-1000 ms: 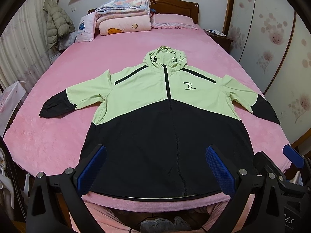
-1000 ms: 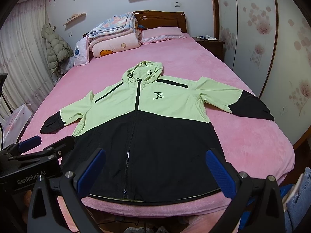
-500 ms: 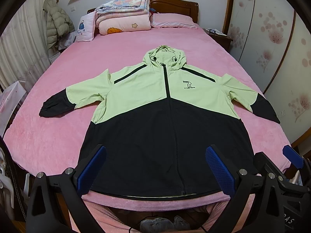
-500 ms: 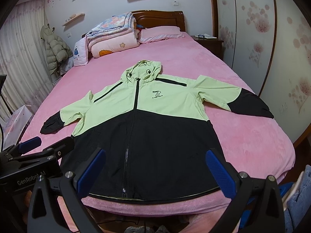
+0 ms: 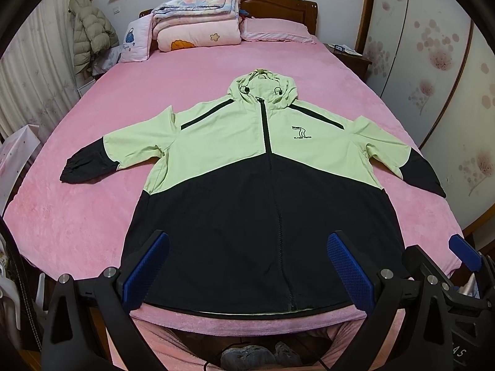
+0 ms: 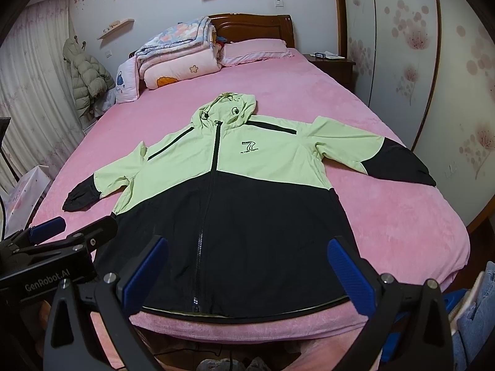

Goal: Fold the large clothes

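A hooded zip jacket (image 5: 247, 167), light green on top and black below, lies flat and face up on the pink bed (image 5: 77, 216), sleeves spread to both sides, hem toward me. It also shows in the right wrist view (image 6: 235, 191). My left gripper (image 5: 247, 266) is open and empty, held above the foot of the bed near the hem. My right gripper (image 6: 247, 266) is open and empty, beside it on the right. Each gripper shows in the other's view: the right one (image 5: 458, 266) and the left one (image 6: 55, 247).
Folded quilts (image 5: 198, 21) and pillows (image 5: 275, 29) lie at the headboard. A puffy coat (image 5: 89, 31) hangs at the left wall. A nightstand (image 6: 331, 65) stands right of the bed. Wardrobe doors (image 6: 402, 46) line the right side. Shoes (image 5: 247, 355) lie on the floor below.
Both grippers have edged slightly forward over the foot of the bed; the jacket has not moved.
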The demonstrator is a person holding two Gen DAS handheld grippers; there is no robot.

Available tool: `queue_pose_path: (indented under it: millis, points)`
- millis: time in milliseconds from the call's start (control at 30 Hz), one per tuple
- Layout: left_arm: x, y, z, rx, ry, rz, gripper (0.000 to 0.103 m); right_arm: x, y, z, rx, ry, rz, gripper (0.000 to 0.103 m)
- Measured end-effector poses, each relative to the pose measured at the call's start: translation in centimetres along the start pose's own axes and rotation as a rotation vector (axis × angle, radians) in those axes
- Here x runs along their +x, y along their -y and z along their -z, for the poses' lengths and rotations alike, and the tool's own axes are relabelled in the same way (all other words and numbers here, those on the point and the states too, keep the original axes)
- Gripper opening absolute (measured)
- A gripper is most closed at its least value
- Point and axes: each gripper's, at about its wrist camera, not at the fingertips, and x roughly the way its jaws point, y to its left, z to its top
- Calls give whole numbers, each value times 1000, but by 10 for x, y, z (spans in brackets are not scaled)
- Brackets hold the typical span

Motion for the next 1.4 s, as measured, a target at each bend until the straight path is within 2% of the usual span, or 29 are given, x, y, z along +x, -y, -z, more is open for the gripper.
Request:
queue_pose_path:
  millis: [900,1167,1400]
  points:
    - [22,10,-16,27,-15,-12,101,27,9,-9,25,-46,-2,103]
    - [26,24,-30,29,8,-23,101,33,27,-19,51,-35,4,103]
    - [29,40,-46,26,37,-1,101,33,50,-29,70,-6,13,103]
